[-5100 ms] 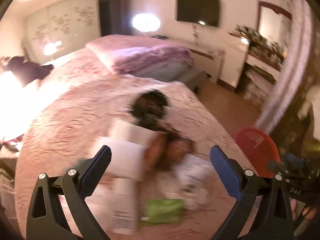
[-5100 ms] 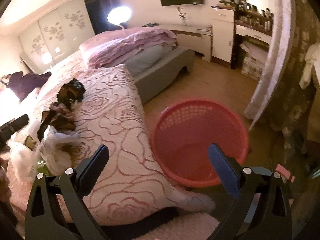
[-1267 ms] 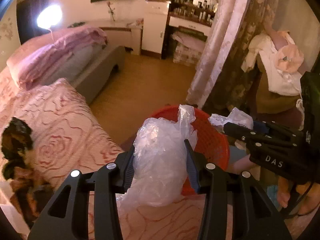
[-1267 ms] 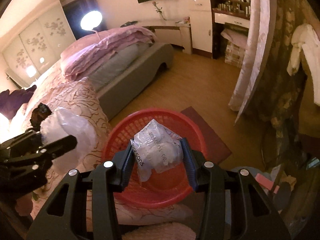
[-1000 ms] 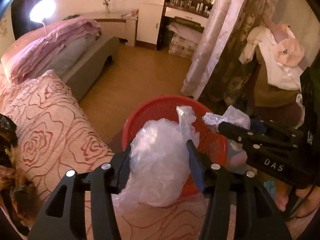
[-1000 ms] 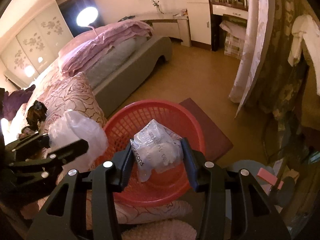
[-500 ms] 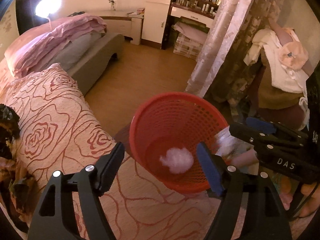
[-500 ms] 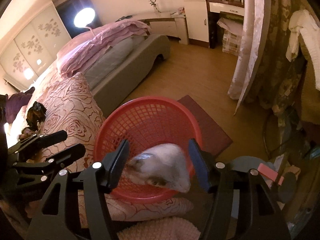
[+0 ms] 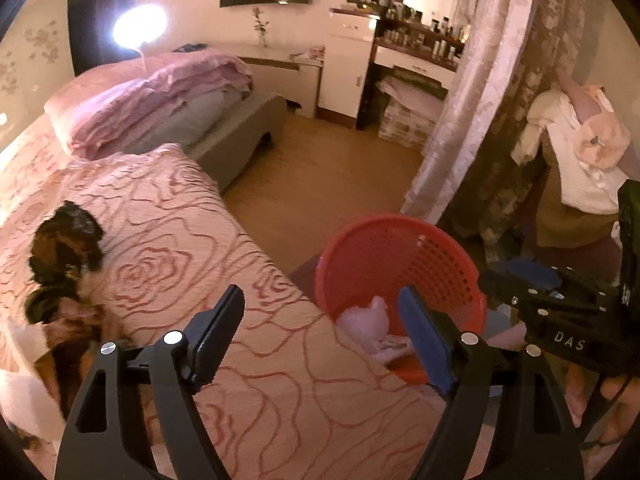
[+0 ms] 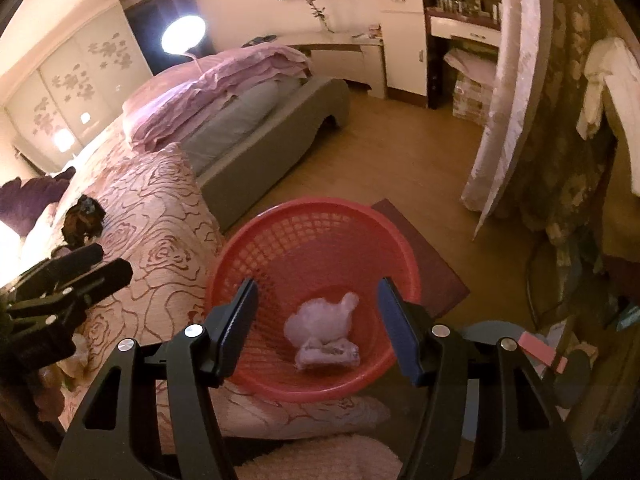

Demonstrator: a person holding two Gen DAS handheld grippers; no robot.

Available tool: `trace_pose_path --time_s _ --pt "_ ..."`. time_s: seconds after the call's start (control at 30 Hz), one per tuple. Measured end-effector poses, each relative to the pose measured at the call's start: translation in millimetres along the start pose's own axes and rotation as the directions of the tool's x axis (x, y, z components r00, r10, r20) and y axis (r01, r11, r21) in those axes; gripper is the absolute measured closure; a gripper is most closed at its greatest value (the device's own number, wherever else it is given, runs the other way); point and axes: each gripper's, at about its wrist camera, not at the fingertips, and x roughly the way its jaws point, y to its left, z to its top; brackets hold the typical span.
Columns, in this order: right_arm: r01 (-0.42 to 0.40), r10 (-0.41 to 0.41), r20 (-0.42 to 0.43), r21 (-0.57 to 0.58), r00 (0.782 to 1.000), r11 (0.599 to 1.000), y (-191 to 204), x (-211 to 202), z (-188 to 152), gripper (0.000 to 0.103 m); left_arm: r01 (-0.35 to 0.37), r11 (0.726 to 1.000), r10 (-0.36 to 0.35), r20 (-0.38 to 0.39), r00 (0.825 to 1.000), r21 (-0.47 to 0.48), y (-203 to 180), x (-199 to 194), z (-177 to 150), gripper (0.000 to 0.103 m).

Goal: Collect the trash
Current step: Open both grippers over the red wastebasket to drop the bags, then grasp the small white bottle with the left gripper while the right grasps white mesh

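A red mesh basket [image 10: 316, 220] stands on the floor by the bed corner; it also shows in the left wrist view [image 9: 432, 256]. Two crumpled pieces of plastic trash [image 10: 320, 332] lie in its bottom, also in the left wrist view [image 9: 372, 324]. My right gripper [image 10: 318, 316] is open and empty above the basket. My left gripper [image 9: 320, 336] is open and empty over the bedspread's corner. More trash, dark wrappers [image 9: 64, 244] and white paper [image 9: 20, 384], lies on the bed at the left; the dark wrappers also show in the right wrist view [image 10: 82, 216].
The pink rose-patterned bedspread [image 9: 180, 240] fills the left. A folded purple quilt [image 9: 160, 96] lies at the bed's far end. A dark red mat [image 10: 432, 264] lies behind the basket. Curtains [image 10: 504, 100] and hanging clothes [image 9: 576, 152] stand at the right. A white dresser [image 9: 340, 76] stands against the far wall.
Both grippers opened and dropped their plastic trash into the red basket, where it now lies still. The left gripper has swung left, back over the bedspread.
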Motion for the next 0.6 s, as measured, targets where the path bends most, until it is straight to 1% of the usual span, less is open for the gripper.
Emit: trace_pose_path --time_s 0.27,0.37,0.43,0.6 --pt "-0.052 0.052 -0.006 -0.065 0.999 0.997 27 1 -3 0.043 -0.018 0.999 0.019 0.015 1.000 -0.042 17 -18 -12 0.026" --pt "-0.072 0.072 -0.005 -0.090 0.997 0.993 39 -2 -4 0.042 -0.033 0.998 0.035 0.027 0.999 -0.057 24 -28 -17 0.026" --pt "-0.084 0.083 -0.008 -0.104 0.997 0.991 46 -3 -5 0.039 -0.041 0.997 0.043 0.035 0.998 -0.065 29 -35 -18 0.025" --pt "-0.123 0.120 -0.027 -0.148 0.992 0.981 69 -2 -7 0.038 -0.074 0.991 0.081 0.057 0.995 -0.111 52 -56 -26 0.025"
